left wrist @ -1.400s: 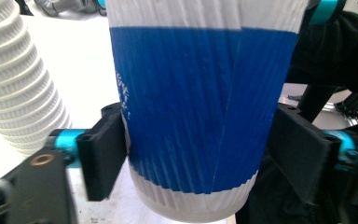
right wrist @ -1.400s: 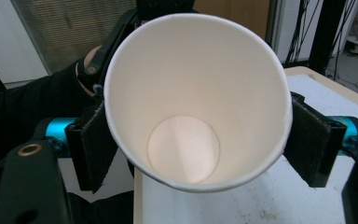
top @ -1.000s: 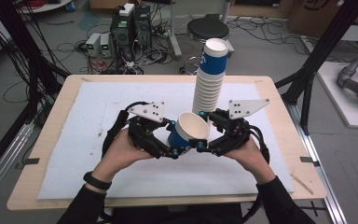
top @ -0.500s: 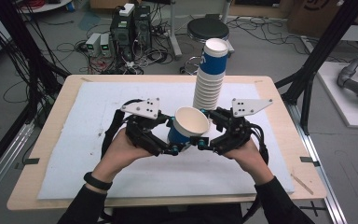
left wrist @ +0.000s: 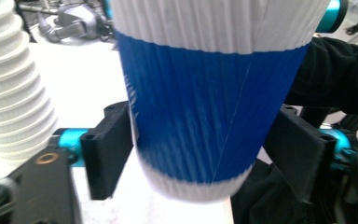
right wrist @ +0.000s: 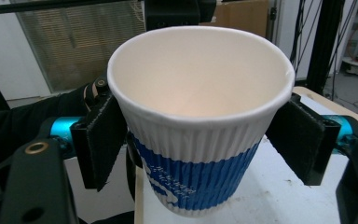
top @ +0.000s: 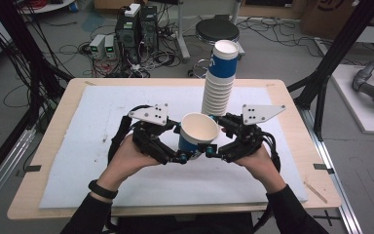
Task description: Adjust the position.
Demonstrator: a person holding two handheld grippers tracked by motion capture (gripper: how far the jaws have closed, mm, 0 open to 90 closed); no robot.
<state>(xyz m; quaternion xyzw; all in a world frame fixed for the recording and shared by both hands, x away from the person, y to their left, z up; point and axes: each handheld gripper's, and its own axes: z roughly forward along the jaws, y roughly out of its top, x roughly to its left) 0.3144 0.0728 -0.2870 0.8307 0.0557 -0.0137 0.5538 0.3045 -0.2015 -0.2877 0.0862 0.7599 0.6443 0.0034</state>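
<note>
A blue and white ribbed paper cup hangs above the middle of the table, mouth tipped up toward the camera. My right gripper comes in from the right. In the right gripper view the right gripper is shut on the cup just below its rim. My left gripper comes in from the left around the cup's lower part. Its jaws have just been opening. In the left gripper view the left gripper stands open, its pads close beside the cup without squeezing it.
A tall stack of the same cups stands upright just behind the grippers, also at the left as the stack. A white mat covers the wooden table. Black frame posts stand at both sides.
The cup's mouth has tipped a little more toward the camera. Both hands have stayed where they were.
</note>
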